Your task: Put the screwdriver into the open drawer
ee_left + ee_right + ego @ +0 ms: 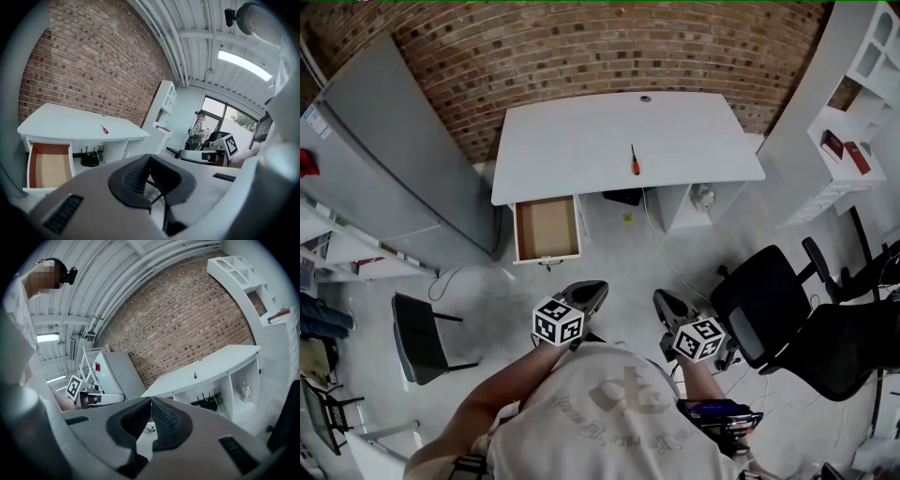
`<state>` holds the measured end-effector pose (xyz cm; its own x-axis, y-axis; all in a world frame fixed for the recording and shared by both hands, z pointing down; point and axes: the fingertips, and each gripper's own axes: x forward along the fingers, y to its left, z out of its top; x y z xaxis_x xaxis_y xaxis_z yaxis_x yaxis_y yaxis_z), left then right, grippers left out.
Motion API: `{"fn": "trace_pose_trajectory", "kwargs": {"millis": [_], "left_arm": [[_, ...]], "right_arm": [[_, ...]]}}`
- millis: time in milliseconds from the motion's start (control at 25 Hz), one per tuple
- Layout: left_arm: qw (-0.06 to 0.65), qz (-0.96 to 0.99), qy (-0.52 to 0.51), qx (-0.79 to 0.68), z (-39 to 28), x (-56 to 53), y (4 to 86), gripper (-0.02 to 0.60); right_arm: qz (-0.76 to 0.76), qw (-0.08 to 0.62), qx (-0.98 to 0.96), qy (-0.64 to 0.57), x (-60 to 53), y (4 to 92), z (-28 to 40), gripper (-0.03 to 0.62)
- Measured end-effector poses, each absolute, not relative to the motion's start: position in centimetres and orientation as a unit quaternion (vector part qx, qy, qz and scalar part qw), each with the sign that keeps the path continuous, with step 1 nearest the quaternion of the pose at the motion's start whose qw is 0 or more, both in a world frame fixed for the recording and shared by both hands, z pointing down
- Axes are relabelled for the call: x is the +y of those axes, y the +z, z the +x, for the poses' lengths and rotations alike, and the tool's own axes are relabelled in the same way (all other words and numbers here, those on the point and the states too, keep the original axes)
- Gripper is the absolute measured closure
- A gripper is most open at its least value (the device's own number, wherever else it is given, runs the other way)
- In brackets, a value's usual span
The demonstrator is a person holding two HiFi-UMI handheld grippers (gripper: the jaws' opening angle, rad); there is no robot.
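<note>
Pale printed T-shirt (609,412); grey hand-held grippers (592,287) (662,300), black-white marker cubes (558,321).

Left gripper (589,291), right gripper (664,302) side by side, fingers together, empty.

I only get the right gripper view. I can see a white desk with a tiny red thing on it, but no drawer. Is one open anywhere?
Observer: Yes. In the head view the drawer stands pulled out under the desk's left end, with its brown bottom showing.
Operator: And the tiny red thing?
Observer: That is the screwdriver. From above it lies flat on the desk top, orange handle toward the person, well apart from the drawer.
Operator: Is the other claw holding something?
Observer: No. The left gripper view shows the left gripper with its jaws together and nothing between them.
</note>
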<state>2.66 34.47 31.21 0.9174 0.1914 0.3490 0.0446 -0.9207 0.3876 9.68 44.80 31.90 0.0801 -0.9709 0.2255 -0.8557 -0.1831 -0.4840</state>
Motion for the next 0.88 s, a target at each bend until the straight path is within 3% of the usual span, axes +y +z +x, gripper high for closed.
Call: {"fn": "trace_pose_trajectory", "kwargs": {"millis": [520, 880], "left_arm": [[0.188, 0.960, 0.200, 0.061, 1.6, 35.3, 31.3, 0.561], [0.189, 0.961, 0.195, 0.047, 0.3, 34.5, 31.3, 0.561]], "right_arm": [[-0.732, 0.076, 0.626, -0.258, 44.7, 32.9, 8.5, 0.571], [-0.736, 0.089, 0.613, -0.274, 44.3, 33.6, 8.4, 0.571]]}}
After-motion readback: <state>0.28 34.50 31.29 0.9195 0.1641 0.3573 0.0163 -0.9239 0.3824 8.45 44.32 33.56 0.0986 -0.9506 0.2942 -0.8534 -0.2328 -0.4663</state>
